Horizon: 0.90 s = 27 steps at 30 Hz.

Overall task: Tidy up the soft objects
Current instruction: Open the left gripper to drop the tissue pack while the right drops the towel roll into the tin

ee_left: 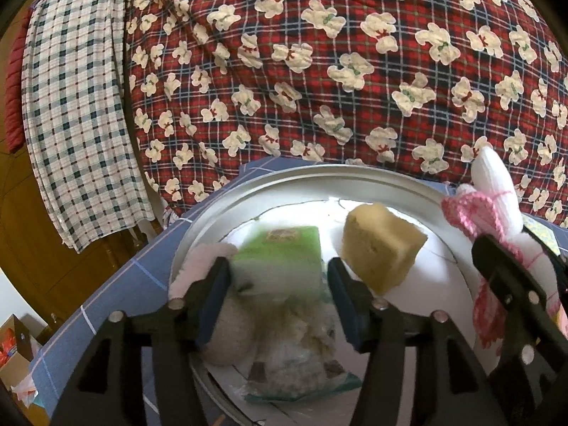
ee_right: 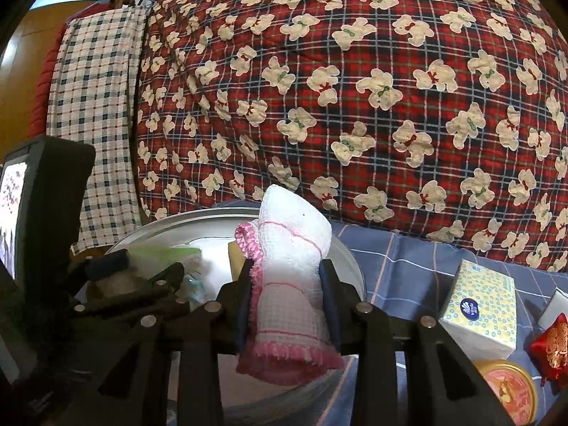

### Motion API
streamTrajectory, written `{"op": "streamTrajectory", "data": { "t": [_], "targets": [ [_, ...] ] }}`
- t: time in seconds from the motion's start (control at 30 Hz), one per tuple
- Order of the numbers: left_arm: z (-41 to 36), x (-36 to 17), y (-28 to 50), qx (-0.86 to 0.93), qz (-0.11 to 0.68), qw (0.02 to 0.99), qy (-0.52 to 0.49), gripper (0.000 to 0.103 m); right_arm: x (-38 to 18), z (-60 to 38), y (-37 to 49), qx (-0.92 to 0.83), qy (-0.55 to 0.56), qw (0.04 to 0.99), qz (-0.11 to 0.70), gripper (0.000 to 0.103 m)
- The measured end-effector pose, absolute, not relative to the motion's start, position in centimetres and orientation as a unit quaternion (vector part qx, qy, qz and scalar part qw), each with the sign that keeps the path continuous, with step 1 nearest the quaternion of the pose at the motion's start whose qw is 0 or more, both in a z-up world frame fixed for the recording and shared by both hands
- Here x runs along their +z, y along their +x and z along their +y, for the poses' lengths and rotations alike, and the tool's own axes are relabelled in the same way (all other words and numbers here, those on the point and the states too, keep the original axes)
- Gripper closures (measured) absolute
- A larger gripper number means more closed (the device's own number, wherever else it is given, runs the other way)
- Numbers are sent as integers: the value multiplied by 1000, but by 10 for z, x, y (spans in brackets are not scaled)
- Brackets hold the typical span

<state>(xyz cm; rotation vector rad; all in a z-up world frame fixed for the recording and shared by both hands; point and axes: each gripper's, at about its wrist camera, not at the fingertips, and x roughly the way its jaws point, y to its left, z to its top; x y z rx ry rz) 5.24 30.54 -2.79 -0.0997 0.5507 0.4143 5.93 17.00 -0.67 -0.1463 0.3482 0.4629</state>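
The left gripper is held over a round metal tray, its jaws spread. A green sponge is seen between them, blurred, with visible gaps to both pads, so it is not pinched. Below the jaws, soft items lie in the tray: a pale fluffy pad by the left jaw and a clear packet beneath. Just beyond the right jaw a yellow sponge rests in the tray.

The right gripper is seen with its jaws pinching a rolled white cloth with pink crochet trim, held upright at the tray's right edge. To the right of these jaws, a tissue box and a round tin lie on blue checked bedding.
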Motion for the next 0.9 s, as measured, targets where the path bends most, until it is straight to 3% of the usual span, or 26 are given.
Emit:
{"op": "streamTrajectory", "data": {
  "t": [0.1, 0.3, 0.47, 0.5, 0.53, 0.6, 0.9],
  "targets": [
    [307, -28, 51, 213, 269, 938, -50, 32, -7, 170, 59, 229, -69, 956, 171, 61],
    [309, -26, 49, 215, 262, 939, -61, 27, -7, 157, 64, 227, -31, 957, 179, 40],
    [309, -24, 45, 209, 250, 943, -71, 18, -5, 148, 57, 230, -15, 960, 160, 36],
    [309, -23, 44, 209, 245, 944, -72, 14, -5, 146, 56, 228, -13, 961, 156, 35],
    [307, -22, 42, 211, 239, 945, -73, 1, -4, 145, 55, 227, -12, 962, 153, 34],
    [306, -20, 40, 219, 230, 945, -72, 0, -3, 142, 51, 216, -10, 965, 147, 25],
    [296, -11, 23, 261, 178, 947, -54, 0, 3, 129, 40, 170, -3, 979, 112, 24]
  ]
}}
